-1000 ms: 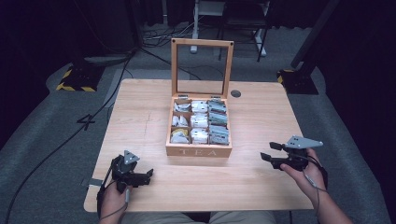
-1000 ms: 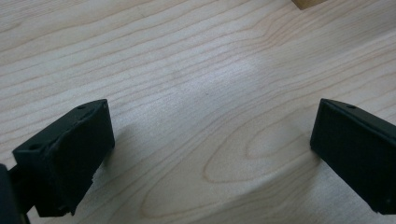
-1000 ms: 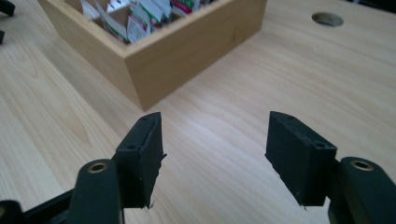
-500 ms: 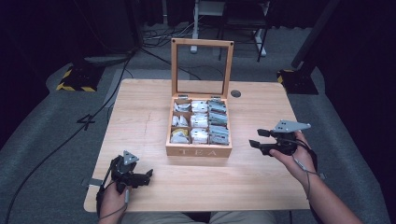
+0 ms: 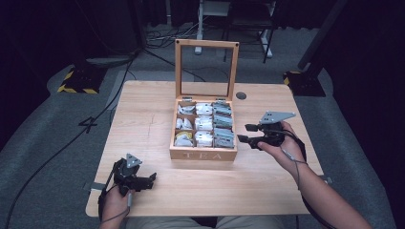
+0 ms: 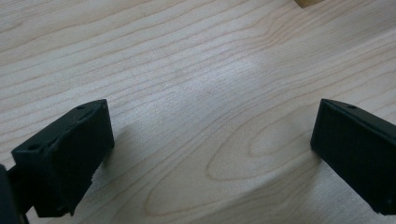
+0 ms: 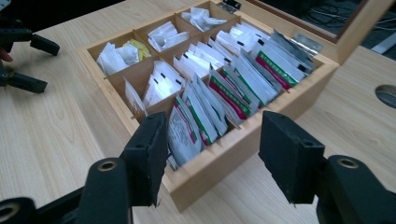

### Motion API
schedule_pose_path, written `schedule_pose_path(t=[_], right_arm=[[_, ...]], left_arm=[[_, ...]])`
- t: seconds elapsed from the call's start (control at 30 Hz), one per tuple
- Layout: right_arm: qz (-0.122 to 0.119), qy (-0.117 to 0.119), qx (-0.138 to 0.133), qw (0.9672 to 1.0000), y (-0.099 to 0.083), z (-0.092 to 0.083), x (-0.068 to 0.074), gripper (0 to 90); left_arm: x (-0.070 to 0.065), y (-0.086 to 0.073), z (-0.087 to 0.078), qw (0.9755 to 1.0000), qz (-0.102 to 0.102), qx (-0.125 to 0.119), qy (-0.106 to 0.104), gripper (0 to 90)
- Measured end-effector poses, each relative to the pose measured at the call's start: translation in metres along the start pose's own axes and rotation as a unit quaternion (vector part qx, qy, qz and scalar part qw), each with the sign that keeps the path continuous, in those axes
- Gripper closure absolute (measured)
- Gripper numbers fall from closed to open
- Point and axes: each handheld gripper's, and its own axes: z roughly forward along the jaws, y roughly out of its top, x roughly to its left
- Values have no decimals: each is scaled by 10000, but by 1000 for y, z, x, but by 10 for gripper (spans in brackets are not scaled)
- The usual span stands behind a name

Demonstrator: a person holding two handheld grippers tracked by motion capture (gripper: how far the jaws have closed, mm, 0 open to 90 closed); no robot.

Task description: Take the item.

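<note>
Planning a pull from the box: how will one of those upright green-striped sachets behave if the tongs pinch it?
The green-striped sachets look thin and flat, so probably light and floppy. Packed side by side in the tea box, neighbours may lift too.

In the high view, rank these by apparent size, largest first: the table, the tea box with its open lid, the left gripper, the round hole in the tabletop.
1. Table.
2. Tea box with its raised lid.
3. Left gripper, though it sits nearer the camera, which enlarges it.
4. Round hole, clearly smallest.
</note>
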Motion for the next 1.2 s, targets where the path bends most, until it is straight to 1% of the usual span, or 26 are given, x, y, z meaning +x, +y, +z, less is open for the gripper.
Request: schedule_pose_path(t=[0.07,0.1,0.17,0.33,0.5,0.6,0.8,0.83,0.93,1.0,1.03,1.07,1.13,1.2], right_arm=[[6,52,25,10000,4,7,1,439],[6,52,25,10000,4,7,1,439],[-38,125,48,9999,11,17,4,447],[-38,248,94,9996,23,34,8,469],[-46,369,293,9989,32,49,13,517],[-3,451,421,9981,37,56,15,552],[-94,522,656,9964,41,72,21,568],[-94,522,656,9964,41,72,21,568],[-111,585,773,9952,42,80,24,595],[-119,651,915,9936,43,87,26,617],[-119,651,915,9936,43,87,26,617],[-111,668,959,9931,43,90,27,626],[-135,713,1098,9913,43,98,29,636],[-145,771,1172,9900,43,104,31,643]], left_arm=[[0,0,0,10000,0,0,0,0],[0,0,0,10000,0,0,0,0],[0,0,0,10000,-1,0,0,0],[0,0,0,10000,-1,-1,0,0],[0,0,0,10000,1,-1,0,0],[0,0,0,10000,8,7,-13,0],[0,0,0,10000,7,-2,-10,0],[0,0,0,10000,7,-4,-6,0],[0,-1,0,10000,-20,-15,9,0],[-1,-2,-1,10000,-25,-20,40,1],[-1,-2,-1,10000,-25,-20,40,0],[-2,-3,-2,10000,-66,-27,44,0],[-2,-3,-3,10000,-66,-15,62,0],[-3,-5,-4,9999,-82,-23,90,1]])
